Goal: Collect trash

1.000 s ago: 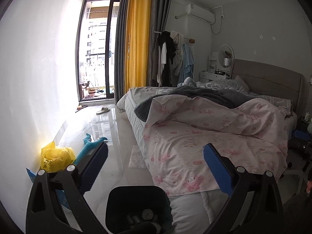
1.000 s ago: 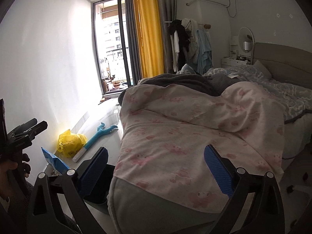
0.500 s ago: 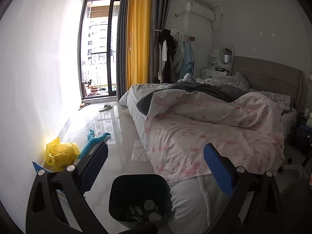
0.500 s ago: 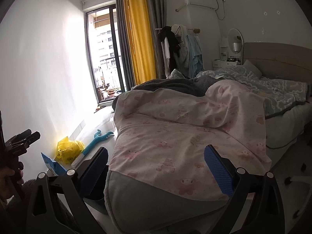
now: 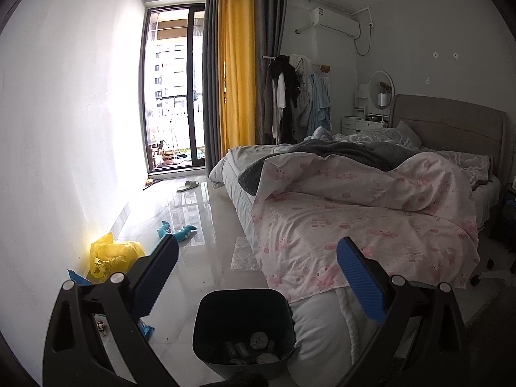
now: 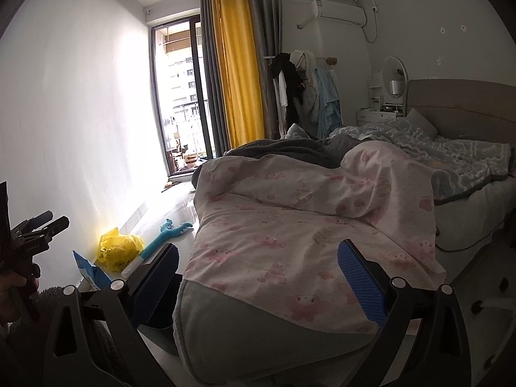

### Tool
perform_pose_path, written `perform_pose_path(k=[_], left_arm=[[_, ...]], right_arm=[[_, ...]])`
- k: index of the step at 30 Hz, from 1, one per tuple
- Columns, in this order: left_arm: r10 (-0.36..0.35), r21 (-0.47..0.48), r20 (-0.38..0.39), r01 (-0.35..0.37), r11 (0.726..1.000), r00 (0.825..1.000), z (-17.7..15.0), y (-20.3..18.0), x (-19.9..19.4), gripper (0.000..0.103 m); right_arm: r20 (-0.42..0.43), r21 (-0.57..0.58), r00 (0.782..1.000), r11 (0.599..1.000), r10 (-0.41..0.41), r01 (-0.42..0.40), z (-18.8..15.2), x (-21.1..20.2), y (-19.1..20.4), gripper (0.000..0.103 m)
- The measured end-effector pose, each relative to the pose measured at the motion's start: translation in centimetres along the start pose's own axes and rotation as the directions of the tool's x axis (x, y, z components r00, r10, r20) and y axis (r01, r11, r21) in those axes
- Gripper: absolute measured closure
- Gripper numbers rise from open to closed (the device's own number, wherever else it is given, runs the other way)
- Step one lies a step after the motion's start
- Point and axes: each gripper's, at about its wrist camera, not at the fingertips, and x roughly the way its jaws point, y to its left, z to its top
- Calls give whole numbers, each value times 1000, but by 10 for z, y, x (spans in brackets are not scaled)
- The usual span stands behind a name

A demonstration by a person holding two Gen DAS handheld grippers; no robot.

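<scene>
Both wrist views had drawn back and risen over the last second, so more glossy pale floor (image 5: 193, 277) showed and the dark plastic waste bin (image 5: 243, 329) sat fully in the left view at six o'clock. Largest was the bed with its pink-printed white duvet (image 5: 361, 213), filling the left view from two to five o'clock and nearly the whole lower half of the right view (image 6: 306, 225). Behind it, at twelve o'clock, hung the yellow curtain between grey drapes (image 5: 237, 80). At eight o'clock, against the white wall, lay a crumpled yellow plastic bag (image 5: 111, 254), with a teal plush toy (image 5: 175, 230) just beside it toward nine o'clock; the right view showed the same bag (image 6: 119, 248). The bin held several small round bits of trash (image 5: 258, 340) at its bottom. A clear bubble-wrap sheet (image 5: 243, 254) lay on the floor touching the bed's edge, near the bin. The left gripper (image 5: 256, 277) had its blue-padded fingers spread wide, holding nothing, above the bin. The right gripper (image 6: 258, 277) was likewise spread wide and empty over the bed's foot.
</scene>
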Motion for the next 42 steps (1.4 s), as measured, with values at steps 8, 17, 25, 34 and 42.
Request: perform_pose_path(k=[8, 17, 25, 34, 42], left_arm=[[1, 20, -7, 0, 1000, 1000, -2, -3, -2, 3], [-16, 13, -11, 16, 1000, 1000, -3, 0, -2, 3], [-18, 22, -11, 18, 1000, 1000, -4, 1, 0, 3], [-19, 22, -10, 19, 1000, 1000, -4, 1, -1, 3], [-19, 20, -10, 19, 1000, 1000, -4, 2, 0, 3]], right_arm=[[-10, -22, 1000, 1000, 6, -6, 0, 1, 5, 3], [-9, -22, 1000, 1000, 6, -7, 0, 0, 7, 3], [-11, -17, 1000, 1000, 4, -4, -1, 1, 8, 3], [-11, -17, 1000, 1000, 3, -3, -1, 0, 9, 3], [-11, -17, 1000, 1000, 5, -5, -1, 1, 7, 3]])
